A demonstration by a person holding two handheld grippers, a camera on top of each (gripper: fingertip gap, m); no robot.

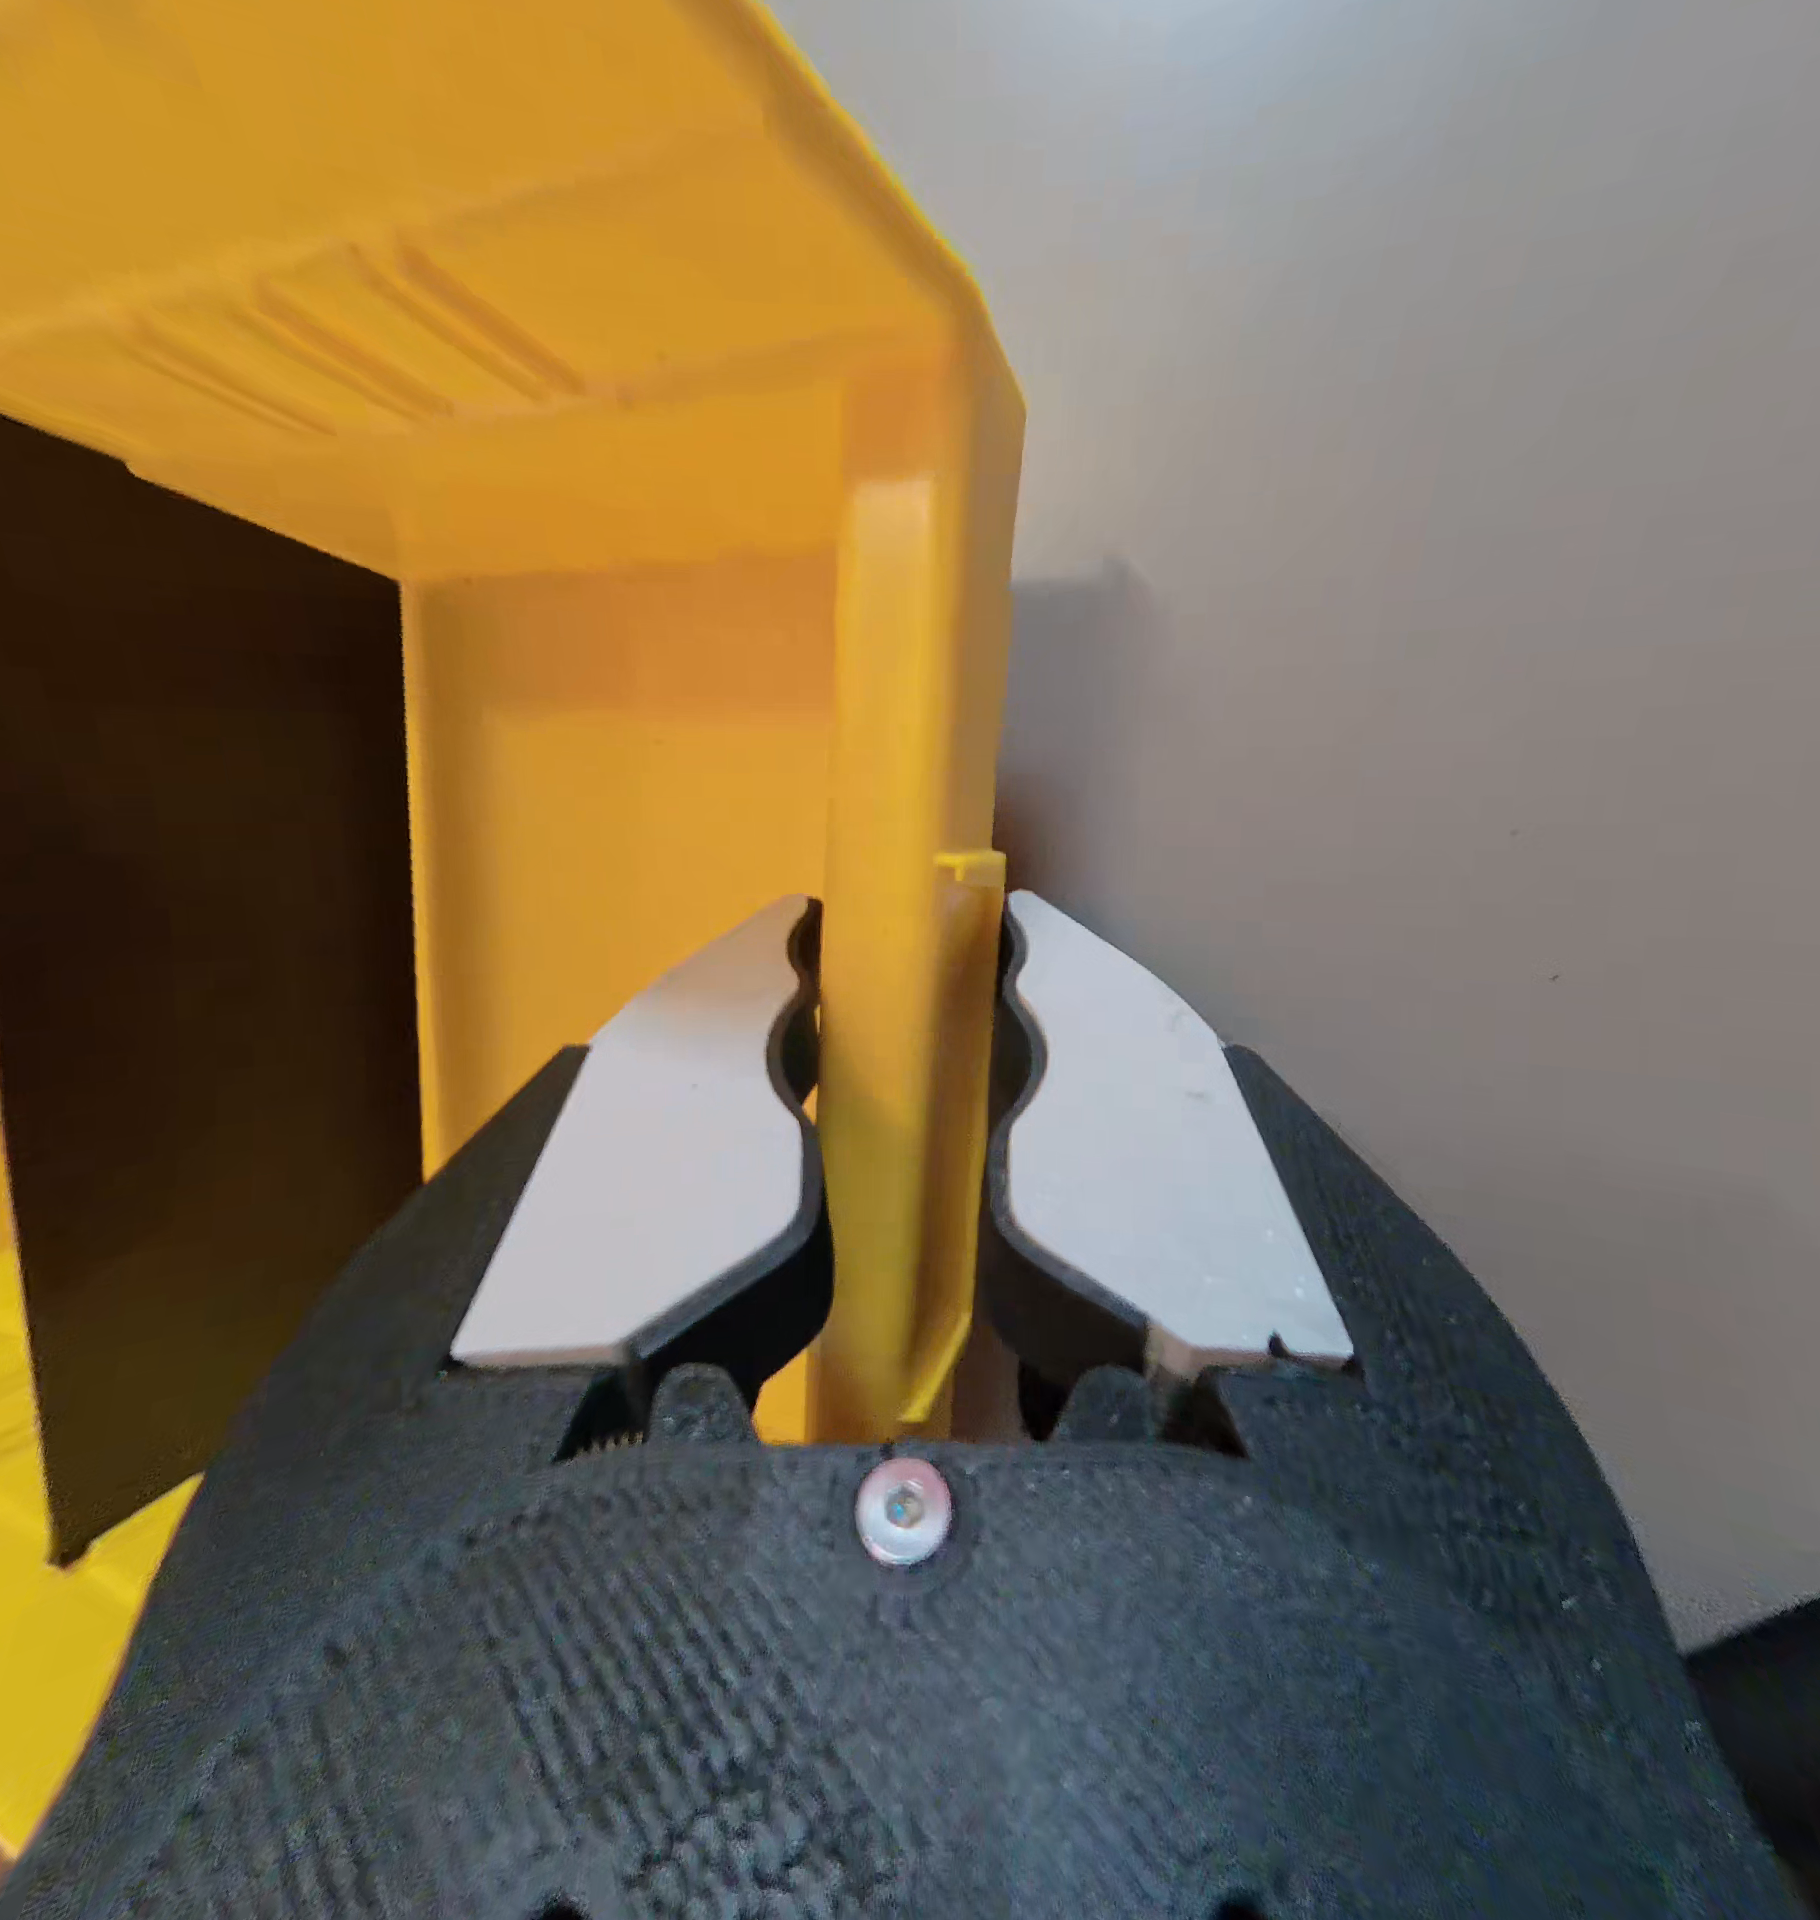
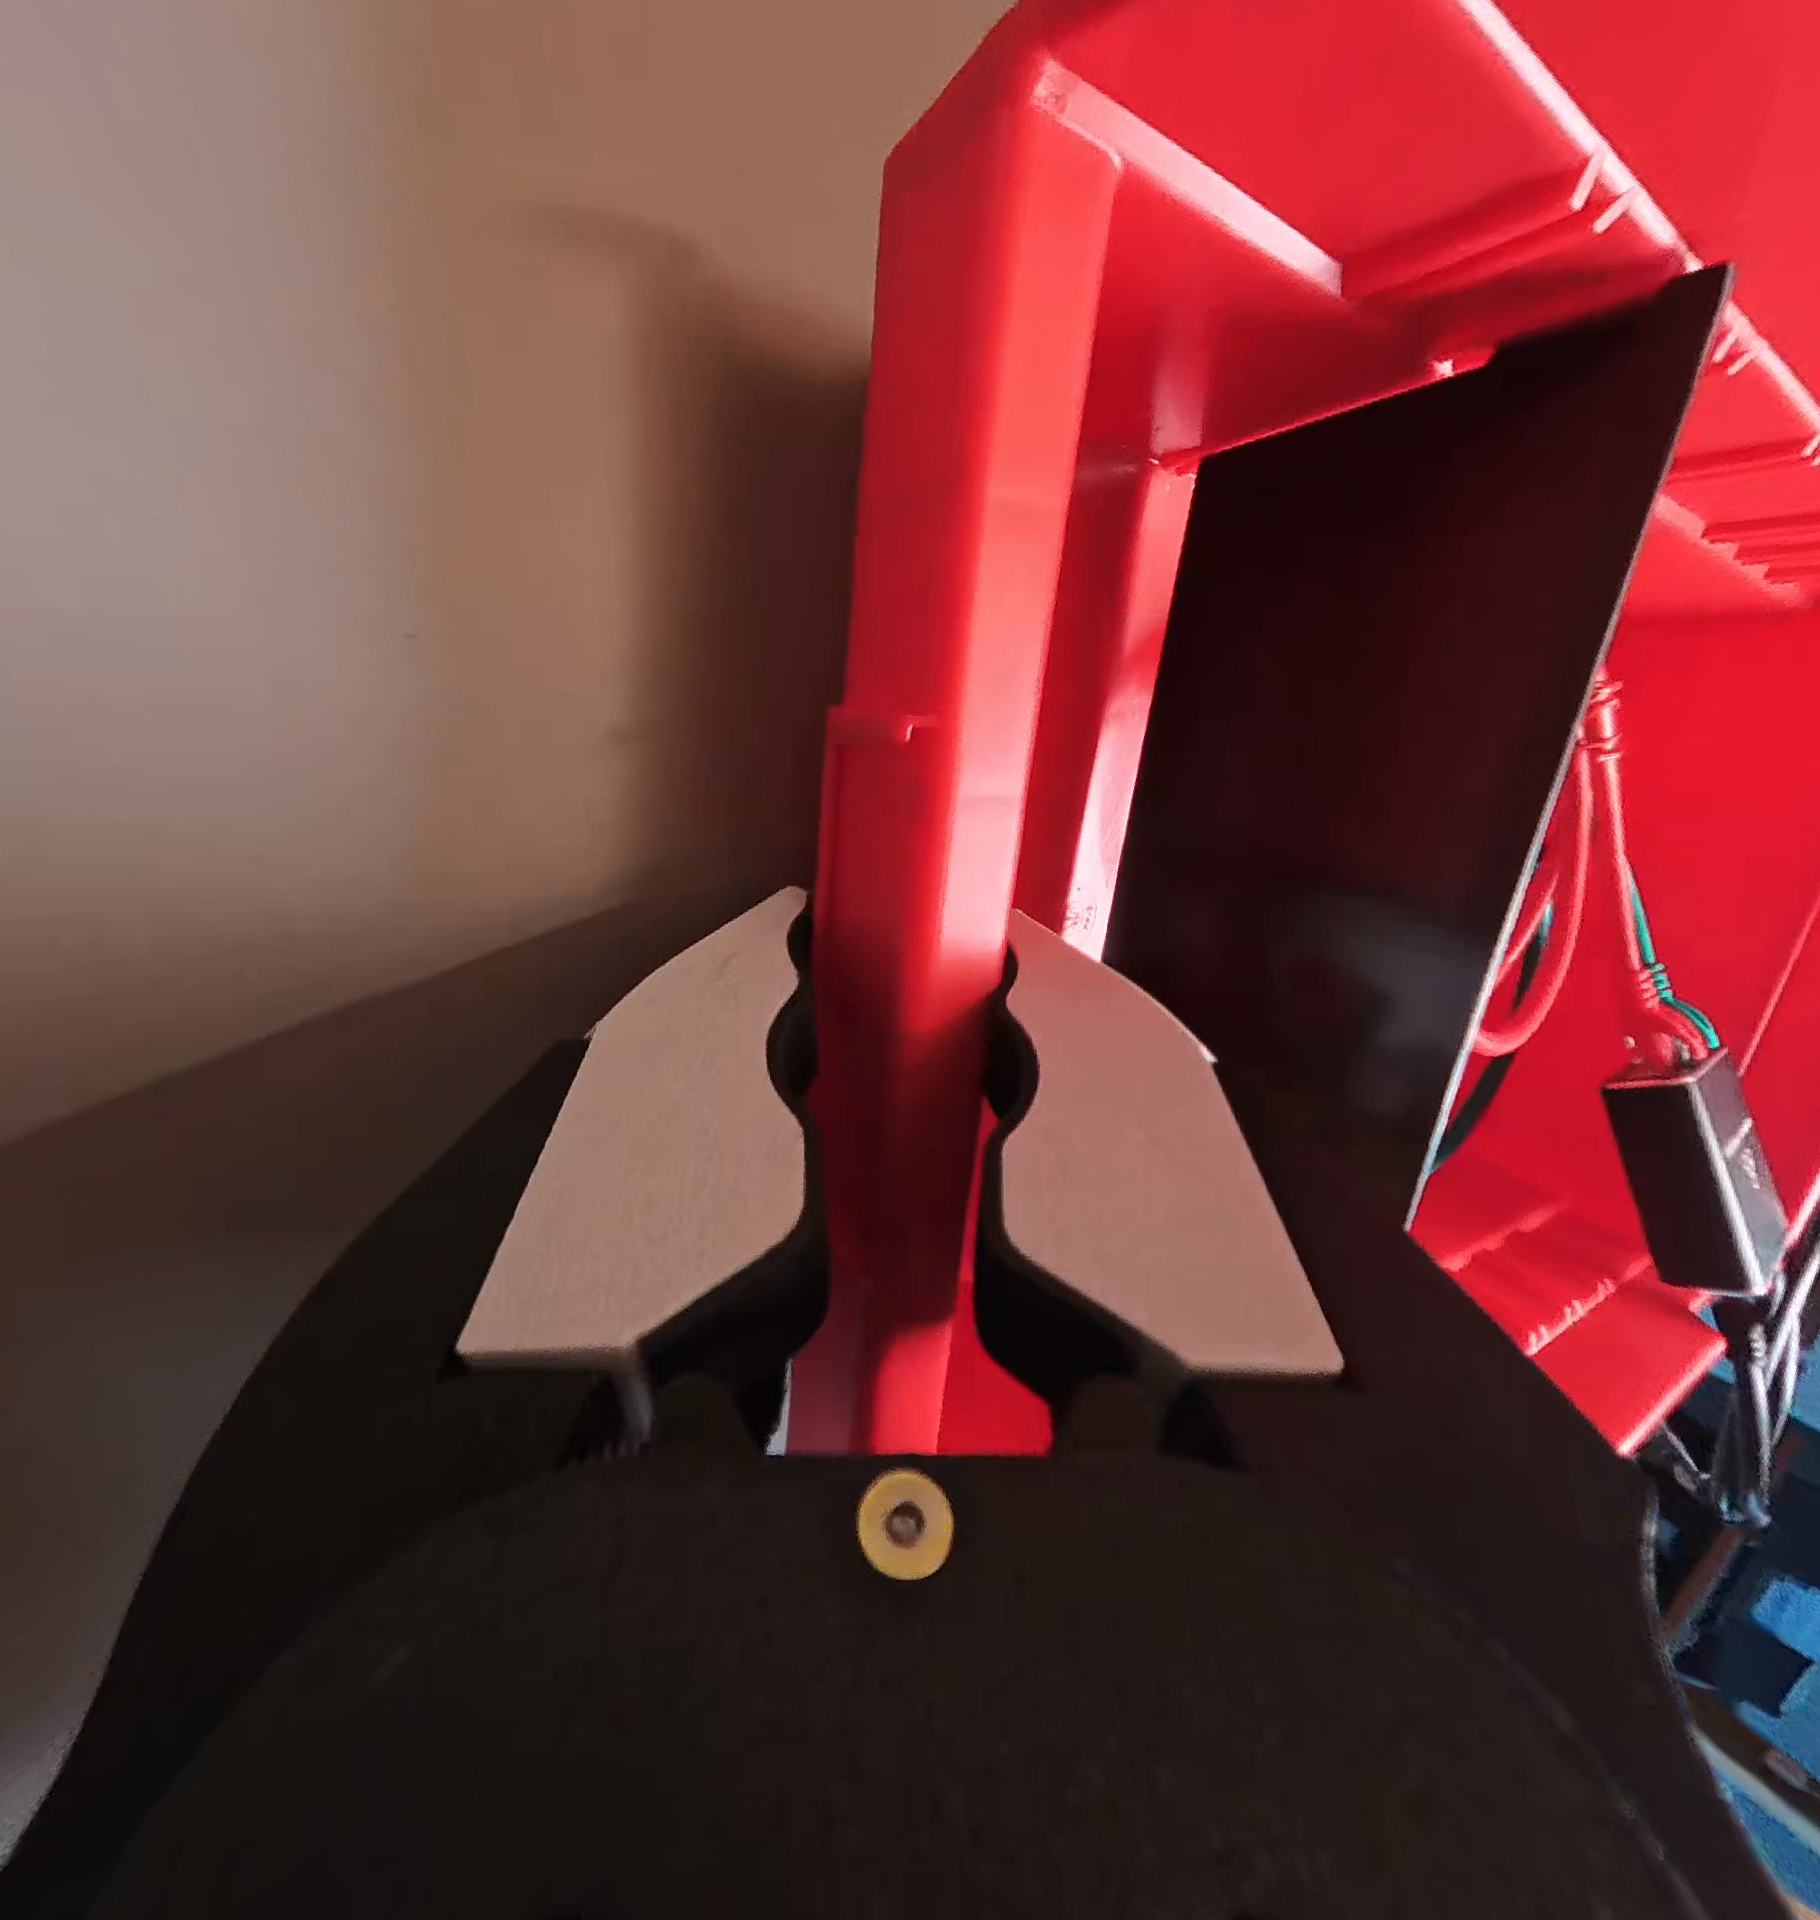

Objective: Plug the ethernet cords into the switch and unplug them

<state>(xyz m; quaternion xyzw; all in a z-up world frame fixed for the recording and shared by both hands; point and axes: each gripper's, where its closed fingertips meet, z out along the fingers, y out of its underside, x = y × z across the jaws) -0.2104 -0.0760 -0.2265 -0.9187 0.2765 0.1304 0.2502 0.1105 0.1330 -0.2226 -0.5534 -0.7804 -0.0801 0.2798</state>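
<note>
The left gripper [image 1: 904,914] is clenched on the upright corner rim of a yellow bin [image 1: 615,436], a dark panel [image 1: 189,935] standing inside it. The right gripper [image 2: 906,935] likewise grips a red bin [image 2: 999,499] by its corner rim; red and green cords [image 2: 1602,914] and a small dark adapter [image 2: 1685,1174] hang at that bin's right edge, well apart from the fingers. No switch can be made out.

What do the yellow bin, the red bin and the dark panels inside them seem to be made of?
Yellow bin: likely moulded plastic, smooth and slightly glossy, with ribs and rounded edges. Red bin: the same look, glossier, with moulded ribs. Dark panels: thin, flat, stiff sheets with a dull sheen; plastic or metal, unclear.
</note>
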